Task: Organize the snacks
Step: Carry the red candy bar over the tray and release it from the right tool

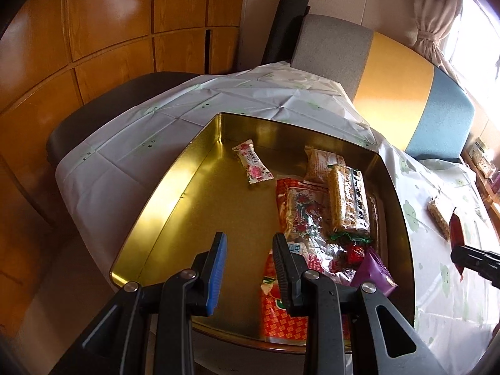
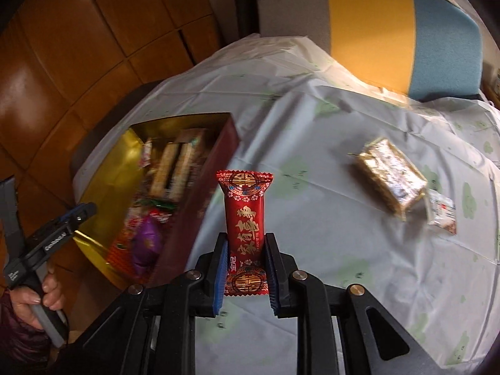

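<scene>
A gold tin box point(image 1: 175, 193) stands on the table's left end and holds several snack packets: a pink candy point(image 1: 253, 164), a rice bar point(image 1: 347, 200), a red patterned pack point(image 1: 304, 215) and a purple packet point(image 1: 373, 273). My left gripper point(image 1: 250, 243) is open and empty, hovering over the tin's near part. My right gripper point(image 2: 245, 243) is shut on a red snack packet point(image 2: 245, 215) with gold characters, held above the tablecloth right of the tin point(image 2: 125, 156). The right gripper with the red packet also shows in the left wrist view point(image 1: 457, 234).
A gold-wrapped bar point(image 2: 390, 178) and a small clear packet point(image 2: 442, 211) lie on the white tablecloth point(image 2: 312, 125) to the right. A grey, yellow and blue chair back point(image 2: 375, 15) stands behind the table. Wooden panels point(image 1: 109, 31) are at the left.
</scene>
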Demonstrator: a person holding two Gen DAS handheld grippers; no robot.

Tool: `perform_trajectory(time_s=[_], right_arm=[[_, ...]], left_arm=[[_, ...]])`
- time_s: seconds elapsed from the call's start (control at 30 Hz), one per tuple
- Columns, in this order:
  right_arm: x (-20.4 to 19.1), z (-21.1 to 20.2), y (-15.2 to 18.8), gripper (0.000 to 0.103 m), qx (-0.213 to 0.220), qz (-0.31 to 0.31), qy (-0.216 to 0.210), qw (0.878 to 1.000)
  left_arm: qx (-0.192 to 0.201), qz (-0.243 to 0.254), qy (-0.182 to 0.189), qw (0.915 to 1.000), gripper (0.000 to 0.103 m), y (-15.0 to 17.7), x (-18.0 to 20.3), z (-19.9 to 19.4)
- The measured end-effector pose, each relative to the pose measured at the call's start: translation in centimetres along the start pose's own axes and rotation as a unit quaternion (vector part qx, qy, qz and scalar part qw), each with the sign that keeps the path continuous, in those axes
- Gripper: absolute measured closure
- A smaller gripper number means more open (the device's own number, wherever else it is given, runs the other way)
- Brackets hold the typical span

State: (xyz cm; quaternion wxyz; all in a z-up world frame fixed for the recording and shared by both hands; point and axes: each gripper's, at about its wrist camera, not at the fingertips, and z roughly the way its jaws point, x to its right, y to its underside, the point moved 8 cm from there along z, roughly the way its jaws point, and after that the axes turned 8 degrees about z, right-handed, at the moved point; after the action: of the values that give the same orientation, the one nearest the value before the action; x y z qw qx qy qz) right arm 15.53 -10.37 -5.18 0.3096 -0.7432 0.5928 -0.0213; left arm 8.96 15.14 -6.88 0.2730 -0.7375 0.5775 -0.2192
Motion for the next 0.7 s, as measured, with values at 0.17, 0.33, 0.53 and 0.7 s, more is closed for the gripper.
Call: perform_trajectory(time_s=[0.17,0.33,0.53,0.7], right_arm=[[-7.6,2.0,0.7,0.081,-0.031,-0.018,-0.086,0.996],[-12.8,3.9,0.5,0.065,-0.047,-0.024,-0.137,0.989],[-14.5,4.8,0.9,0.062,-0.047,-0.021,-0.139,0.989],[-13.0,5.0,1.4,0.062,-0.041,-0.026,-0.105,0.993]], left_arm=[[0.003,-0.024,-0.015,0.9996,0.072,0.0,-2.2,-0.3],[0.008,-0.035,-0.027,0.999,0.072,0.0,-3.8,-0.7],[0.003,-0.046,-0.038,0.9982,0.072,0.5,-5.0,-0.4],[0.004,-0.033,-0.04,0.9986,0.072,0.7,-4.5,-0.3]])
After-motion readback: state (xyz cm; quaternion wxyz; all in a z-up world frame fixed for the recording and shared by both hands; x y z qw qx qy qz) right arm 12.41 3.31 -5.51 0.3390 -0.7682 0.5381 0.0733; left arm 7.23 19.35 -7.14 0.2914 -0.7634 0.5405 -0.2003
